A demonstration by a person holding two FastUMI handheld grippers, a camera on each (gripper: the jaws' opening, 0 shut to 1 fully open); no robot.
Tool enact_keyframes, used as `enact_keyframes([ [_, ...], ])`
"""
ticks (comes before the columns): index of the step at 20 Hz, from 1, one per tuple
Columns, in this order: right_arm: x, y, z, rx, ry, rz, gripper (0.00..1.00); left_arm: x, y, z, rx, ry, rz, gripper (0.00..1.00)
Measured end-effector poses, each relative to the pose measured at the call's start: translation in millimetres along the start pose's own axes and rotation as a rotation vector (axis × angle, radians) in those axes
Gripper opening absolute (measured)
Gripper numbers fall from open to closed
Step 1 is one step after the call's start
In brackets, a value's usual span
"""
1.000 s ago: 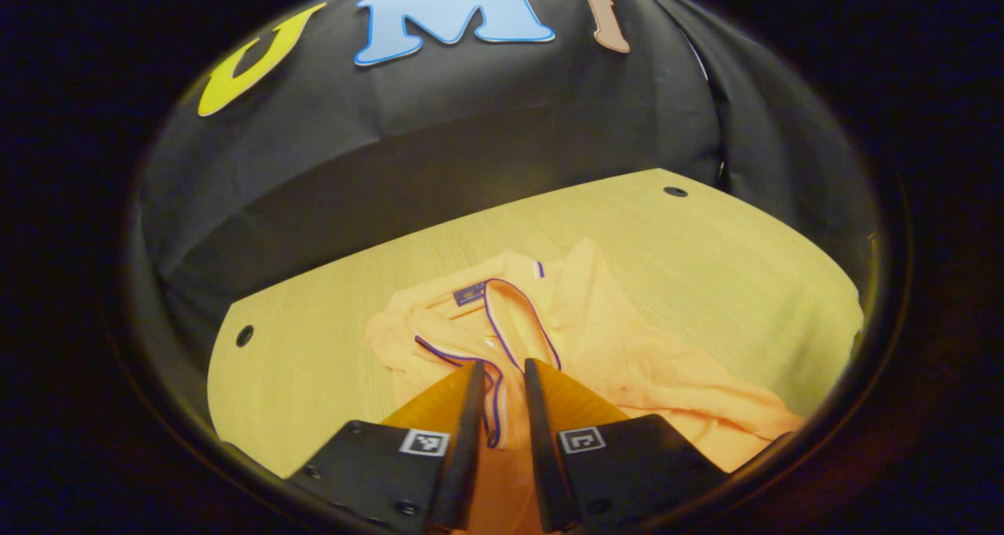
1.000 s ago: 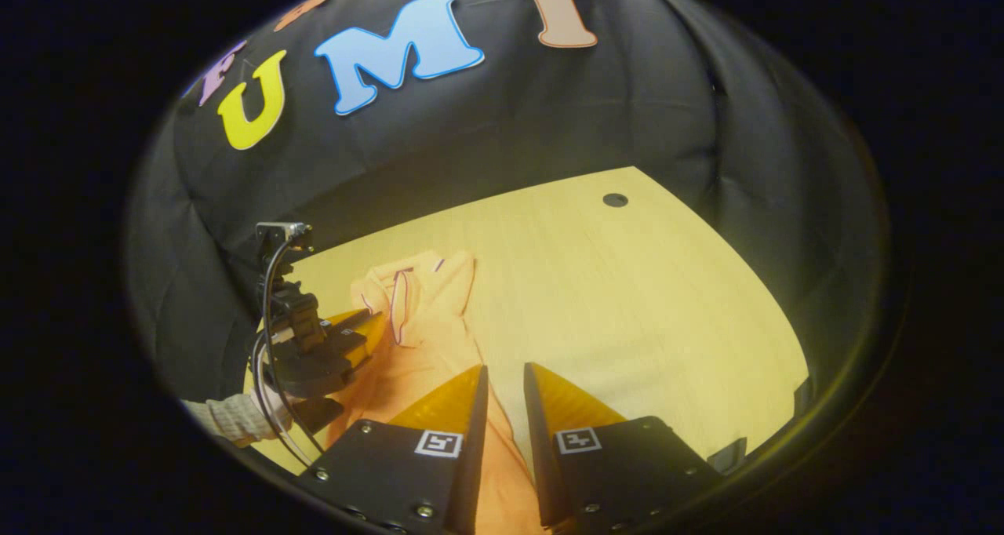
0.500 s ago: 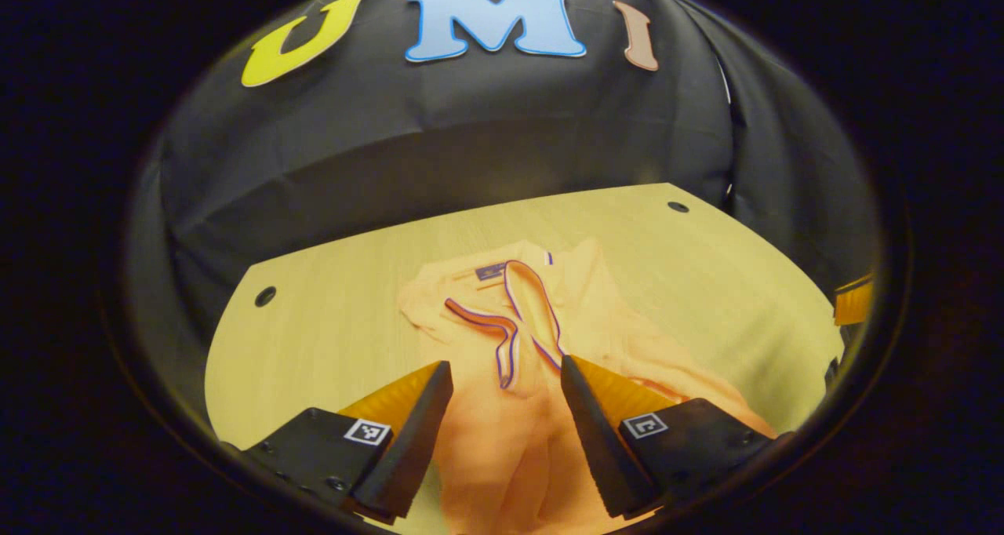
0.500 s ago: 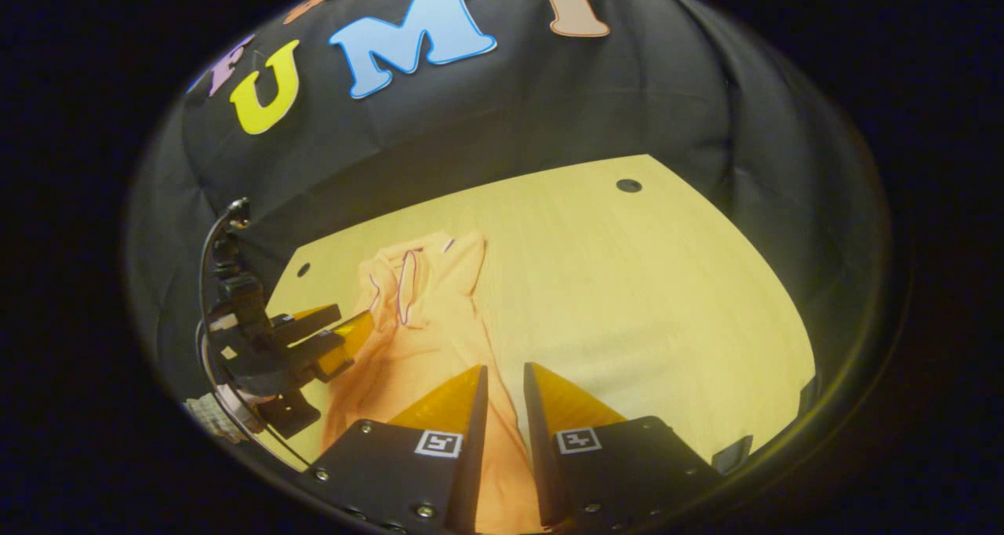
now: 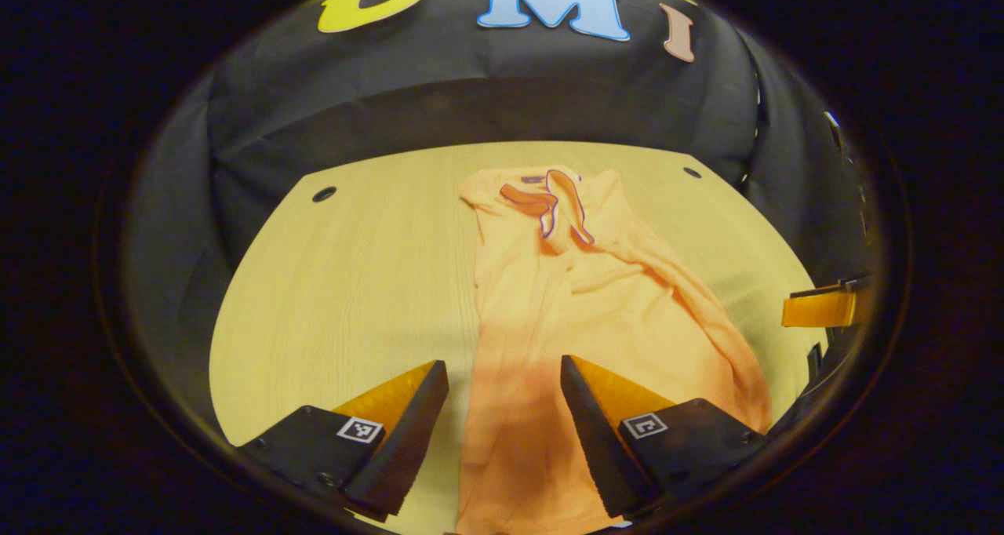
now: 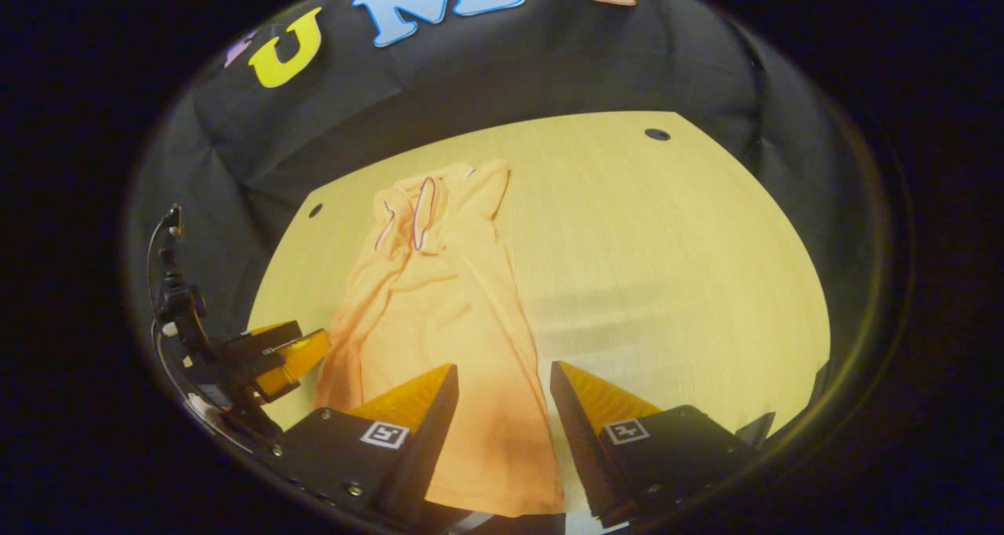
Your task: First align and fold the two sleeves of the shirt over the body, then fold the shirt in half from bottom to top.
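Since a second ago we have let go on both sides and drawn back: our left gripper (image 5: 503, 378), then clamped near the striped collar (image 5: 553, 201), now stands released with its fingers spread, and our right gripper (image 6: 502, 382), shut until half a second ago, is spread too, holding nothing. The orange polo shirt (image 5: 565, 307) lies long and narrow on the wooden table (image 5: 345, 284), collar at the far end toward 12 o'clock and hem toward 6 o'clock, running down between our fingers in both views (rumpled along its right side, sleeves bunched over the body).

From the left gripper view we see the tip of the right gripper at 3 o'clock, beside the shirt's edge. From the right gripper view we see the whole left gripper at 8 o'clock, with its cable, just beside the shirt's lower left edge, and the hem lying flat near our own fingers.

We note a round hole (image 6: 657, 134) in the tabletop near each far corner, and black cloth walls the booth behind the table.
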State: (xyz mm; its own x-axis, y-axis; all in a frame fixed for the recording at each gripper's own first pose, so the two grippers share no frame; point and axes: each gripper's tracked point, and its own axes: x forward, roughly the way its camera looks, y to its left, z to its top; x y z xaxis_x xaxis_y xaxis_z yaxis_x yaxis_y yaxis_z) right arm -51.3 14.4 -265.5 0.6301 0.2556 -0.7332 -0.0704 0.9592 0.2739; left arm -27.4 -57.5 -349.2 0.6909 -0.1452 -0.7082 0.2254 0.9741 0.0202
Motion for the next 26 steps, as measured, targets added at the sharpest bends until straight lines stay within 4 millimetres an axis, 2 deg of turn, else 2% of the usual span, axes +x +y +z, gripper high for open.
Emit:
enact_keyframes([
  [1, 1.7, -0.6, -12.1, -0.006, 0.035, -0.007, 0.77, -8.6, 1.5, -14.3, -0.008, 0.022, 0.005, 0.96],
  [5, 3.0, -3.3, -60.6, -0.037, 0.182, -0.041, 0.75, -29.4, 0.3, -63.8, -0.027, 0.112, 0.022, 0.96],
  [8, 1.6, -3.8, -91.7, -0.064, 0.282, -0.058, 0.77, -42.1, -0.1, -94.6, -0.015, 0.184, 0.034, 0.96],
  [11, 2.4, -4.0, -114.5, -0.109, 0.35, -0.078, 0.77, -54.9, -0.4, -123.6, -0.011, 0.271, 0.031, 0.96],
  [14, 1.0, -4.5, -131.6, -0.154, 0.403, -0.096, 0.75, -57.5, 1.9, -151.5, -0.005, 0.351, 0.044, 0.95],
  [17, 2.3, -8.7, -142.0, -0.195, 0.438, -0.127, 0.77, -56.2, 2.6, -156.1, 0.0, 0.375, 0.051, 0.95],
  [18, 3.6, -9.2, -144.1, -0.204, 0.449, -0.135, 0.75, -56.4, 2.5, -156.9, 0.003, 0.388, 0.051, 0.96],
  [26, 5.8, -11.1, -145.8, -0.239, 0.529, -0.2, 0.8, -51.6, 0.3, -156.6, -0.008, 0.473, 0.03, 0.96],
])
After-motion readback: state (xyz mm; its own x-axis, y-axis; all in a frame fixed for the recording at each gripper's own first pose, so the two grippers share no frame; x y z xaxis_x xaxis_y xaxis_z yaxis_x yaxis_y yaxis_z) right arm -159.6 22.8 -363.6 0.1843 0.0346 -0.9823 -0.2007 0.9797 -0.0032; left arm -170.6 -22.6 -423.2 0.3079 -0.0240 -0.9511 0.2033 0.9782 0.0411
